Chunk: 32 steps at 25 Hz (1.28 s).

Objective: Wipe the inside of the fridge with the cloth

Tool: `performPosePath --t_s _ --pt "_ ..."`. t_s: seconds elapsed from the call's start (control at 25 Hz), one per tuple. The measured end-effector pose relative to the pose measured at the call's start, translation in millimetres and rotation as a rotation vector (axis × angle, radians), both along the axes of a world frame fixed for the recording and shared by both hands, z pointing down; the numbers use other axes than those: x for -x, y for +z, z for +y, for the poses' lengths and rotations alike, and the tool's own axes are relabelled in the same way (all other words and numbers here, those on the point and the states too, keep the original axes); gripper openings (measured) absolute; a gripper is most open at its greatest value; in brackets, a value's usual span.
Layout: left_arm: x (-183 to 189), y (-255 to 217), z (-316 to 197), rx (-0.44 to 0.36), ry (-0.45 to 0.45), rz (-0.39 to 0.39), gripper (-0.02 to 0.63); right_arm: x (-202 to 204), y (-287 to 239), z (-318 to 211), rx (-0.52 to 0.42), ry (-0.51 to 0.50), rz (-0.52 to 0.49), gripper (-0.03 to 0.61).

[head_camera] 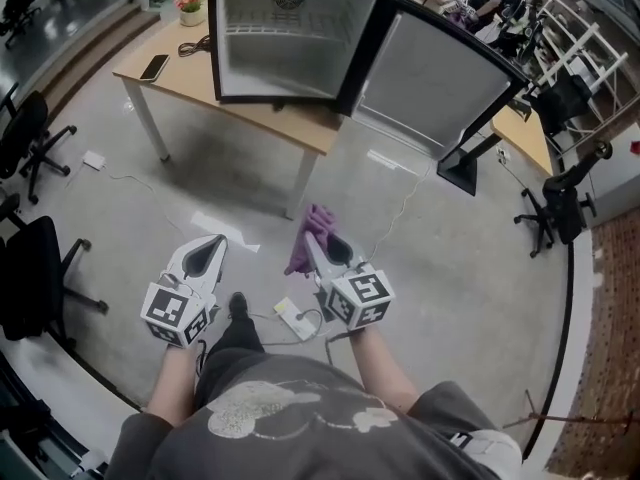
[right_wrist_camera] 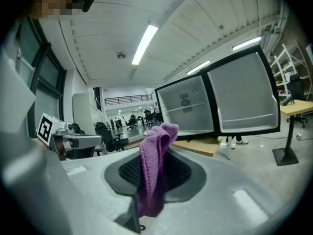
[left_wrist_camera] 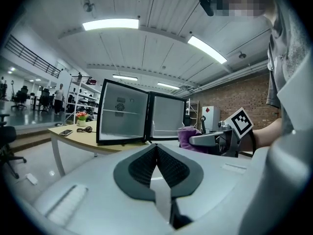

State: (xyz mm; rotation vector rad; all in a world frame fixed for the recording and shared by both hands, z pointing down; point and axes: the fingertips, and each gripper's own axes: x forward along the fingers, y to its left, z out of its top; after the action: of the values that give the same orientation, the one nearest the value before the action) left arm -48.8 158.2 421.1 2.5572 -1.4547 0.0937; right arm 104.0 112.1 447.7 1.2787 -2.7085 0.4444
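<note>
The fridge (head_camera: 285,38) stands on the wooden table (head_camera: 250,113) with its door (head_camera: 440,78) swung wide to the right. The cabinet is open and looks empty apart from one shelf. The person stands on the floor, well apart from the table, so wiping has by all appearances not begun. The approach and the whole wipe remain.

The purple cloth (head_camera: 308,236) is already secured in the right gripper (head_camera: 330,251), far from the fridge. The left gripper (head_camera: 207,256) hangs beside it, unused.

The head view alone shows the stretch of floor between person and table. The right gripper view alone shows the grip: both pads are pressed on the folded cloth, which rises above them and hangs below. The left gripper view shows its pads meeting at the tip, with nothing between them.
</note>
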Motion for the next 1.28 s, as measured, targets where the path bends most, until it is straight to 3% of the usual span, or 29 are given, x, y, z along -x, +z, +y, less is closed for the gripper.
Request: performPosePath --t_s 0.6,1.0,1.28 --pt "98 -6 -120 0.010 0.085 0.017 0.017 115 -3 -119 0.026 0.053 -0.007 0.078" --pt "106 -2 -153 0.018 0.105 0.026 0.017 120 -6 -154 0.012 0.073 0.021 0.078" --pt "98 -6 -198 -0.010 0.041 0.007 0.017 118 -13 -208 -0.026 0.018 -0.034 0.078"
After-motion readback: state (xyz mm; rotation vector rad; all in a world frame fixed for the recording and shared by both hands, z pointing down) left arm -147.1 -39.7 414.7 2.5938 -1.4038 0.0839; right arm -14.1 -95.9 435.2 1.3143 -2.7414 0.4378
